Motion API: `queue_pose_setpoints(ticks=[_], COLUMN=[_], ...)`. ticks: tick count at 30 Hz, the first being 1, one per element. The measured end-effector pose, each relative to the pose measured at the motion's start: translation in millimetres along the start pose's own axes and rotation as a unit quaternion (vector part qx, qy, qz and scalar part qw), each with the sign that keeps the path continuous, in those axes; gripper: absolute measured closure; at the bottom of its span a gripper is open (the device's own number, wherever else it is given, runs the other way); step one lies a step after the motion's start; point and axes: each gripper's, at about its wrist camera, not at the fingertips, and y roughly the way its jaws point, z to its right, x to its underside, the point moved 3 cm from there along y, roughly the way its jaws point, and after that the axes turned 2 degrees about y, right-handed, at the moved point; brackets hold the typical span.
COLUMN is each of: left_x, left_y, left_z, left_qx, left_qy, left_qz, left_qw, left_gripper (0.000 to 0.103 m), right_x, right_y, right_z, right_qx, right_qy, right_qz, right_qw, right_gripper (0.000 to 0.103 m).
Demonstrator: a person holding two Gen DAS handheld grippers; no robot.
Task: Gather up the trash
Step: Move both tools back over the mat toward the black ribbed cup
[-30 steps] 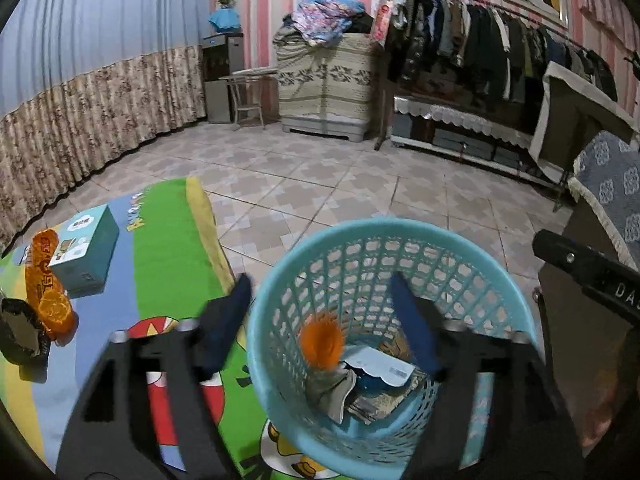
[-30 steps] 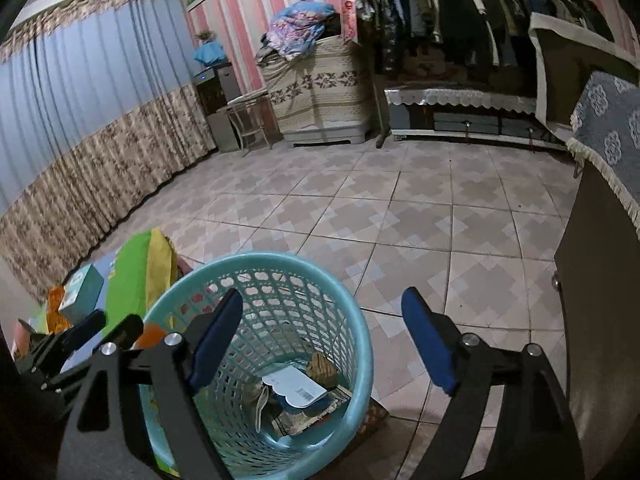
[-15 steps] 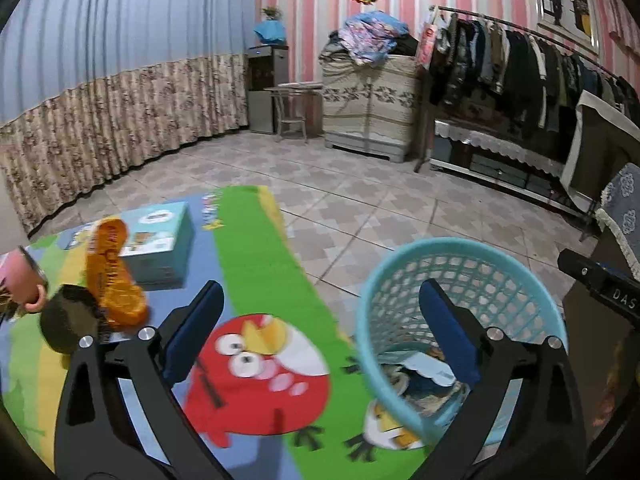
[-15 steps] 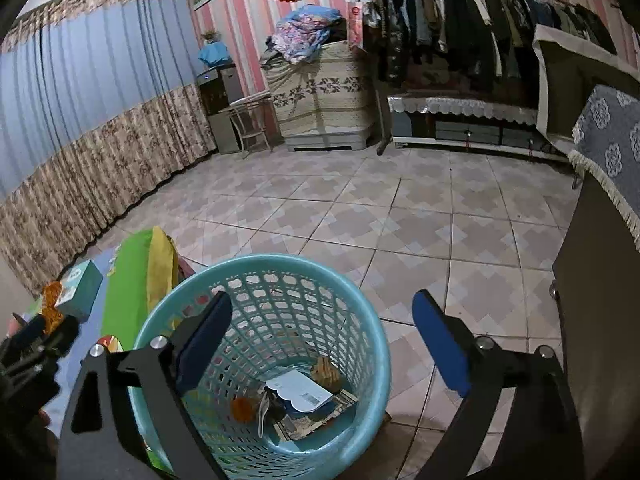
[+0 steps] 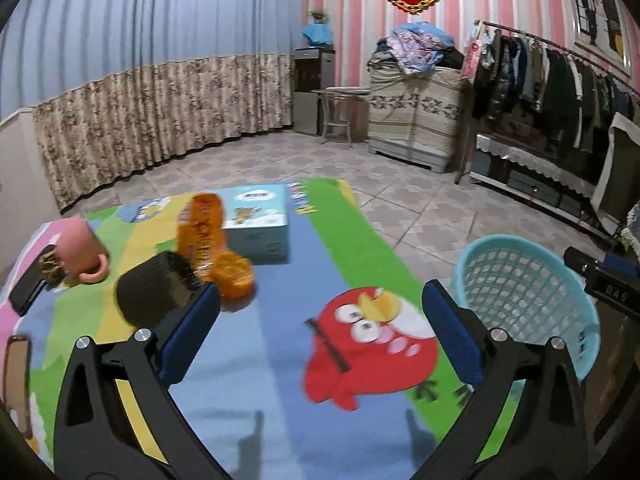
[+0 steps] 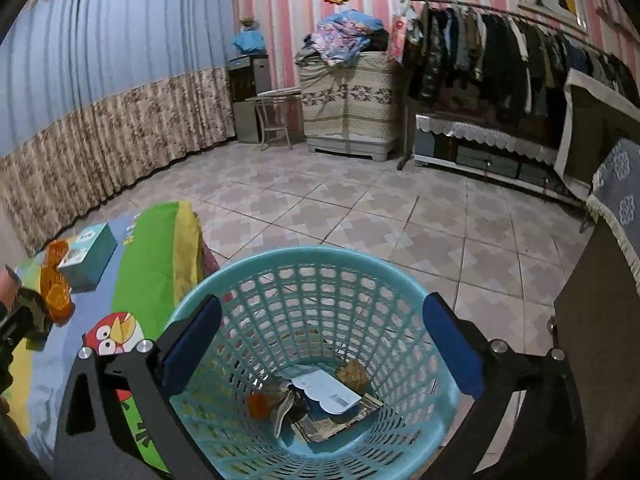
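Note:
My left gripper [image 5: 320,300] hangs open and empty over the cartoon play mat [image 5: 280,400]. Beyond its left finger lie an orange snack packet [image 5: 208,240], a black round object [image 5: 156,296] and a pink cup [image 5: 78,248]. The teal mesh basket [image 5: 528,280] stands to its right at the mat's edge. My right gripper [image 6: 320,312] is above the basket [image 6: 304,254] with its jaws opening and nothing between them. White paper [image 6: 324,394], a small orange piece [image 6: 258,404] and other scraps lie at the basket's bottom.
A teal box [image 5: 256,220] sits behind the orange packet, and a dark flat object [image 5: 26,292] lies at the mat's left edge. Dark furniture [image 6: 600,340] stands right of the basket. Tiled floor [image 6: 360,208] runs back to a clothes rack and curtains.
My left gripper swung left from above the basket to above the mat. An orange piece seen between its fingers now lies in the basket. Both grippers' jaws spread wider.

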Motion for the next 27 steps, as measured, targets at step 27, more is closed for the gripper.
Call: queue_pose_setpoints(ticks=[27], left_x=[43.3], left_y=[-37.9], left_z=[-195.7], left_qx=[-0.121], left_qy=[-0.071], left_qz=[-0.014], left_qw=[0.99], left_gripper=[0.006], right_x=[55.2], right_y=[-20.5], right_z=[-185.9], right_qx=[-0.105], right_qy=[-0.15], right_qz=[-0.042], right_qw=[0.982], right_gripper=[0.005])
